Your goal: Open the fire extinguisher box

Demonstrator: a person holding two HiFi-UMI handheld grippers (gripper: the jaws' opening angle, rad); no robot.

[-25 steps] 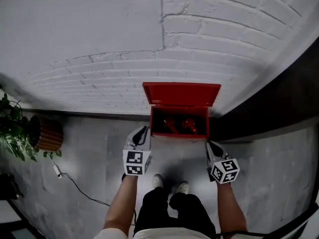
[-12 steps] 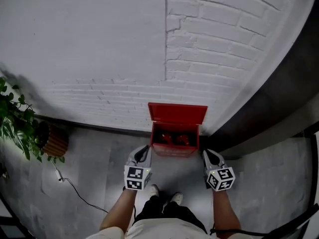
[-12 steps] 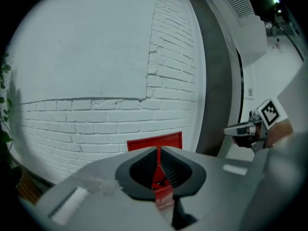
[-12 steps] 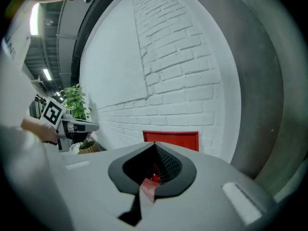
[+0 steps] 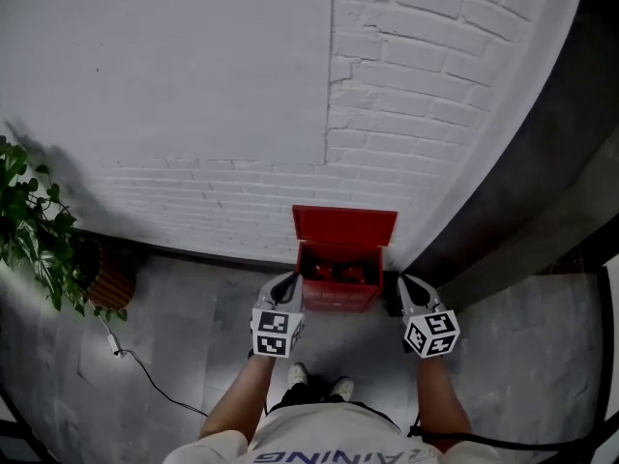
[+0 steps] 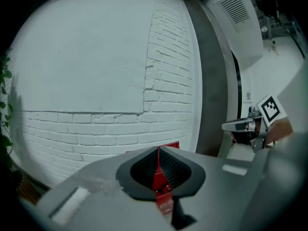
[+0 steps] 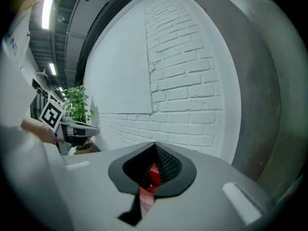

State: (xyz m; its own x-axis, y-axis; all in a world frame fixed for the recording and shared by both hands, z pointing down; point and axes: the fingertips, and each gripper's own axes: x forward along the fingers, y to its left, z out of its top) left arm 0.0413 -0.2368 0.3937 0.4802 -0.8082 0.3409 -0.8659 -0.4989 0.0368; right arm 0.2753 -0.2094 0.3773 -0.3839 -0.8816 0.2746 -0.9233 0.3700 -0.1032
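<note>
Starting at the left edge, there's a plant [image 5: 34, 230] by the wall, then the left gripper [image 5: 283, 288] low centre, its jaws closing to the thinnest slit with nothing between them. Dead centre against the brick wall sits the fire extinguisher box [image 5: 338, 283], lid [image 5: 345, 225] already up and leaning back, and just right of it the right gripper [image 5: 414, 293] is pinched together, empty too. The danger, I'd say, is that raised lid: a knock from either gripper could tip it forward and drop it shut.
</note>
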